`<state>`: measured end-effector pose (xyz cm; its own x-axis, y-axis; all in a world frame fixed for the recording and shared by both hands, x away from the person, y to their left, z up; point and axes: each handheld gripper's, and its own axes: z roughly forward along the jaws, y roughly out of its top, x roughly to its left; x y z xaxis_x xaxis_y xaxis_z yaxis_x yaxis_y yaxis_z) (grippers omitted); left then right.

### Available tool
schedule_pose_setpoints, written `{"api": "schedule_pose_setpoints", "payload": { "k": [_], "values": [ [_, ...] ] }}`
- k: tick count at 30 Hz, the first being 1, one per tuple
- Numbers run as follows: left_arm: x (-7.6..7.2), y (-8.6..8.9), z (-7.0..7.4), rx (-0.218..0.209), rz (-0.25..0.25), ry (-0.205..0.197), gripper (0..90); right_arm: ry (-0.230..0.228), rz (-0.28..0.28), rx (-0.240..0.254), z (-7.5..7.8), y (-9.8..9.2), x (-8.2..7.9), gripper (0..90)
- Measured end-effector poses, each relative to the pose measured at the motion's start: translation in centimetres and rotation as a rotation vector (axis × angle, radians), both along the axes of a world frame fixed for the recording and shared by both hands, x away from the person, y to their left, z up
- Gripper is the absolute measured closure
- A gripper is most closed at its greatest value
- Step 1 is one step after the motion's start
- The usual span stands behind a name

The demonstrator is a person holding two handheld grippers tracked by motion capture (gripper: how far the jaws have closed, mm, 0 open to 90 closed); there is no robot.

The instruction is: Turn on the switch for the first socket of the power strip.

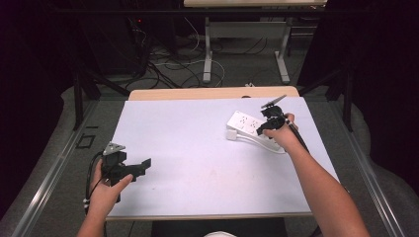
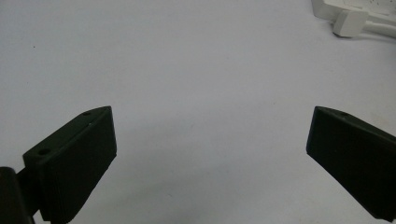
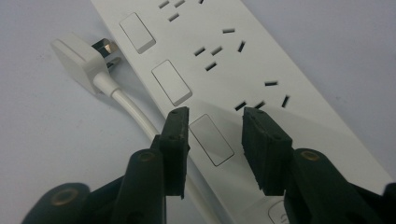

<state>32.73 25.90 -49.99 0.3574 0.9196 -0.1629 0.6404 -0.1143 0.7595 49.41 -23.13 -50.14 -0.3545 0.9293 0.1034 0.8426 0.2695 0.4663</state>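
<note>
right claw (image 3: 215, 149) part-open over power strip (image 3: 261, 79) switch — holding nothing, left claw (image 2: 210, 158) wide open, empty

Count: one white power strip (image 1: 249, 126) on the table (image 1: 197, 163). One plug (image 3: 79, 58) on one cable (image 3: 135, 114), just beside the strip. Strip face: three rocker switches (image 3: 172, 82) in view. Two grippers, left (image 1: 141, 167) and right (image 1: 262, 129).

- The high view is looking forward and down from above the person's side, taking in the whole table (image 1: 197, 148).
- The left gripper view is looking low across bare tabletop toward the far power strip (image 2: 355, 9).
- The right gripper view is sitting very close over that power strip (image 3: 243, 60), which all three views are sharing.
</note>
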Motion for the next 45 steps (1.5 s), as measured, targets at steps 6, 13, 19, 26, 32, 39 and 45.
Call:
{"api": "schedule_pose_setpoints", "payload": {
  "k": [6,13,19,26,32,39,45],
  "values": [
    [0.0,0.0,0.0,-0.001,-0.001,0.001,1.5,-0.019,0.015,0.013,0.0,0.2,-0.2,48.9],
    [0.0,0.1,0.0,-0.003,-0.004,0.012,1.5,-0.055,0.055,0.011,0.1,0.4,-0.4,45.1],
    [0.0,0.1,0.1,0.002,-0.002,0.009,1.5,-0.07,0.049,0.003,0.3,0.7,-0.6,43.1],
    [0.0,0.0,0.0,-0.002,-0.003,0.003,1.5,-0.112,0.058,0.042,0.6,0.7,-0.8,40.7],
    [0.0,0.0,0.0,-0.003,-0.001,0.001,1.5,-0.119,0.059,0.05,1.0,0.6,-0.9,31.9],
    [0.0,-0.1,0.0,-0.002,-0.003,0.003,1.6,-0.173,0.045,0.073,1.4,0.5,-0.9,15.4],
    [0.0,0.0,0.0,-0.005,-0.003,0.003,1.5,-0.231,0.032,0.075,1.6,0.3,-1.2,12.6]
  ]
}}
